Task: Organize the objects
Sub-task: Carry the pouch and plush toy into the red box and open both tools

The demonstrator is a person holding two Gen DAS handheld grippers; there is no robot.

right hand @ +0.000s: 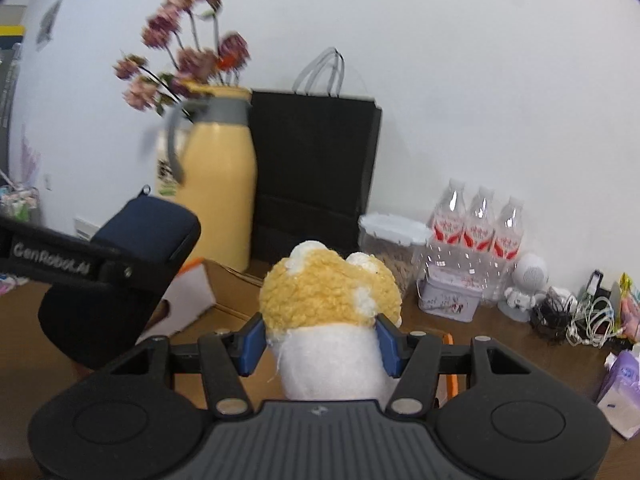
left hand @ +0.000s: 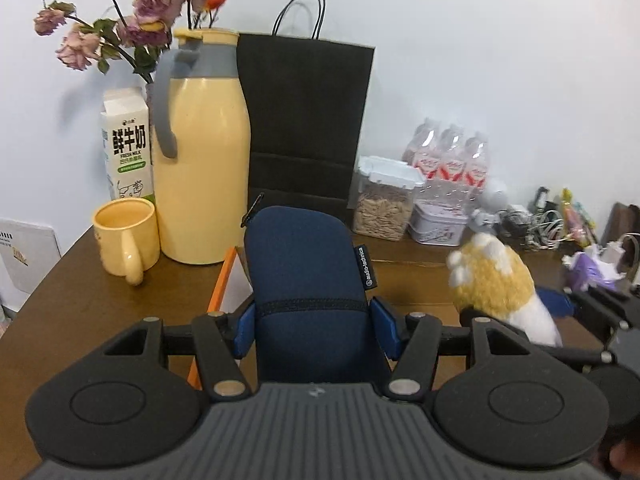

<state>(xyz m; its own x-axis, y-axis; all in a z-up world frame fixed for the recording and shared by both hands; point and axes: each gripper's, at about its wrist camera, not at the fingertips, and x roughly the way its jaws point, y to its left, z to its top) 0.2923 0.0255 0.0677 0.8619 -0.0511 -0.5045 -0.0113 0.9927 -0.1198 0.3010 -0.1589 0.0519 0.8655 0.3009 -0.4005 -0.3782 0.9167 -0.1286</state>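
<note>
I note the left claw point(left hand: 312, 328) clamped on a navy pouch point(left hand: 304, 276); the right claw point(right hand: 320, 346) grips a plush paw point(right hand: 328, 292), both above the tabletop point(left hand: 80, 292).

We see a plain white wall point(left hand: 480, 60) filling the upper half of the frame, evenly lit, and a brown wooden table point(left hand: 80, 300) running across the lower part, pushed against it; at far left a darker doorway edge point(right hand: 8, 80) shows
</note>
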